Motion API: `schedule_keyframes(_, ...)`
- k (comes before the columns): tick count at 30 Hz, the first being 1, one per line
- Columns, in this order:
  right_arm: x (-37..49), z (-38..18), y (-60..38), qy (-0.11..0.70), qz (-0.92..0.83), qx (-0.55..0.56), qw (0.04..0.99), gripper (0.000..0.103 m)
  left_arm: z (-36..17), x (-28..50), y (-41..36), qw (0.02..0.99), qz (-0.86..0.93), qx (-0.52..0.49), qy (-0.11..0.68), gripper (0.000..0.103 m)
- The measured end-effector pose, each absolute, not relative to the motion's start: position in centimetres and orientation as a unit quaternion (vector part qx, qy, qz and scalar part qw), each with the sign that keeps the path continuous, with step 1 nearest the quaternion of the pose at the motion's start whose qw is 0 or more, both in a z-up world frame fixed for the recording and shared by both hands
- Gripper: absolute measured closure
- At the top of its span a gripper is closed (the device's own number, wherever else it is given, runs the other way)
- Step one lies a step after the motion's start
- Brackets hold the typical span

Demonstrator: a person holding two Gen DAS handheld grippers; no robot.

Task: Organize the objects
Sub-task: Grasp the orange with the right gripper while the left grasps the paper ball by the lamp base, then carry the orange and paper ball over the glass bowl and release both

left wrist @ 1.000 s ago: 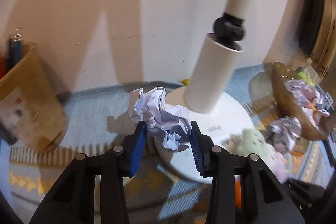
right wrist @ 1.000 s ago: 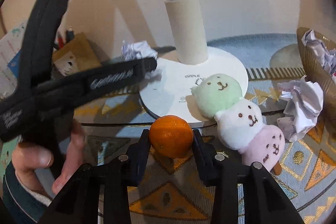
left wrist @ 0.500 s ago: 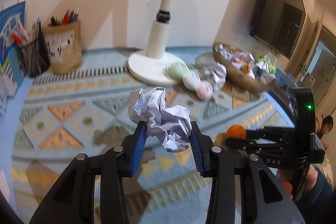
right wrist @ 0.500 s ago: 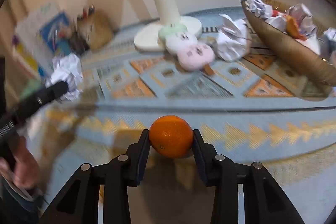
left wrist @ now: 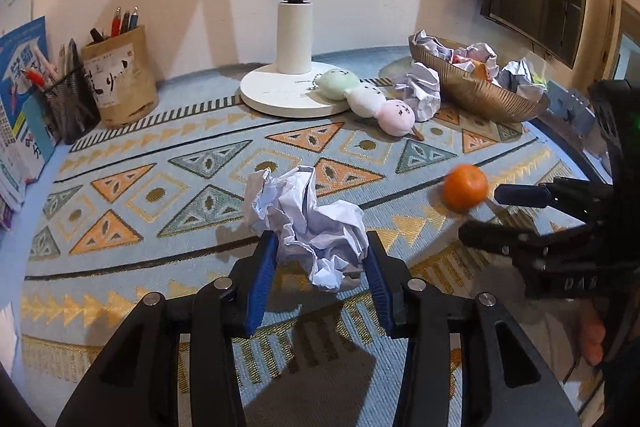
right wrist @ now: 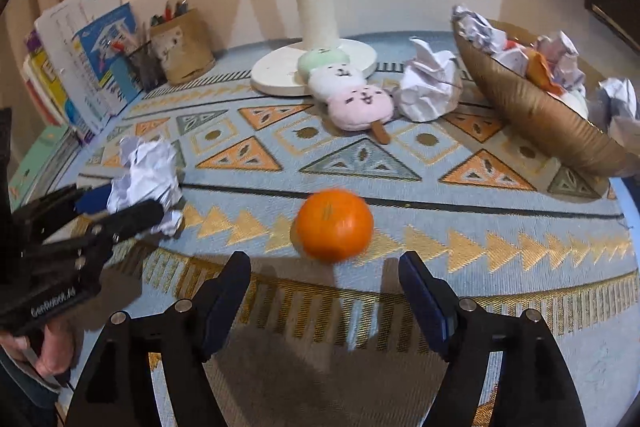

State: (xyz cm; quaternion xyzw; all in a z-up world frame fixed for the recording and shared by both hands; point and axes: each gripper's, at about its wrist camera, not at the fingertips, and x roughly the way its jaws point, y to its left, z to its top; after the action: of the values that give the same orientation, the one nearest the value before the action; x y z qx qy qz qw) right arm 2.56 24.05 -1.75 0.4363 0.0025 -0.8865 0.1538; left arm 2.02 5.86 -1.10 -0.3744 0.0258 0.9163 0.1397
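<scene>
Released within the last half second, the orange [right wrist: 334,224] is seen blurred and loose just ahead of the right tool [right wrist: 324,291], whose fingers are spread wide apart. A crumpled paper ball [left wrist: 308,223] is kept clamped in the left tool [left wrist: 320,267], left of the orange. Both lie near the counter [left wrist: 160,267] edge, well short of the gold bowl [left wrist: 476,95]. The orange, judged round, firm and prone to rolling, is best gripped across its middle; the paper, light and crushable, needs little pressure.

Warm indoor light, hard shadows on the wall, fisheye-bent edges, orange [right wrist: 334,225] motion-blurred.
</scene>
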Motion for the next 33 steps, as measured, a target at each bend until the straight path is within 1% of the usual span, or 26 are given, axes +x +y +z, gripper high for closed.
schedule_keyframes(10, 1.7, -1.7, 24.0, -0.004, -0.887, 0.443, 0.13, 0.028, -1.1, 1.9, 5.4, 0.149, 0.914, -0.376, 0.005, 0.062)
schedule_keyframes(12, 1.3, -1.8, 23.4, 0.0, -0.89, 0.441, 0.114, 0.033, -1.1, 1.9, 5.3, 0.149, 0.914, -0.376, 0.002, 0.062)
schedule_keyframes(14, 1.2, -1.8, 22.5, 0.019, -0.898, 0.43, 0.09, 0.044, -1.1, 1.9, 5.2, 0.143, 0.916, -0.376, -0.002, 0.062)
schedule_keyframes(15, 1.2, -1.8, 22.1, 0.028, -0.9, 0.427, 0.085, 0.048, -1.1, 1.8, 5.1, 0.141, 0.916, -0.376, -0.005, 0.062)
schedule_keyframes(16, 1.2, -1.8, 21.8, 0.032, -0.9, 0.426, 0.087, 0.057, -1.1, 1.8, 5.0, 0.141, 0.915, -0.377, -0.007, 0.062)
schedule_keyframes(17, 1.2, -1.9, 21.5, 0.039, -0.901, 0.424, 0.082, 0.064, -1.1, 1.8, 5.0, 0.141, 0.916, -0.376, -0.009, 0.062)
schedule_keyframes(21, 1.8, -1.5, 22.3, 0.026, -0.906, 0.411, 0.095, 0.064, -0.9, 1.9, 5.0, 0.141, 0.918, -0.37, -0.003, 0.063)
schedule_keyframes(23, 2.0, -0.4, 24.2, -0.01, -0.91, 0.399, 0.109, 0.064, -0.7, 2.1, 5.2, 0.124, 0.923, -0.364, 0.0, 0.063)
schedule_keyframes(26, 2.0, 2.5, 28.3, -0.04, -0.925, 0.368, 0.079, 0.064, 0.5, 1.7, 5.9, 0.12, 0.926, -0.359, -0.004, 0.064)
schedule_keyframes(30, 1.8, 8.1, 35.2, -0.086, -0.95, 0.299, 0.026, 0.064, 4.8, -0.5, 9.6, 0.164, 0.931, -0.325, -0.003, 0.064)
schedule_keyframes(33, 1.0, 10.8, 38.9, -0.109, -0.959, 0.263, -0.006, 0.064, 8.4, -3.7, 14.4, 0.216, 0.931, -0.295, 0.002, 0.064)
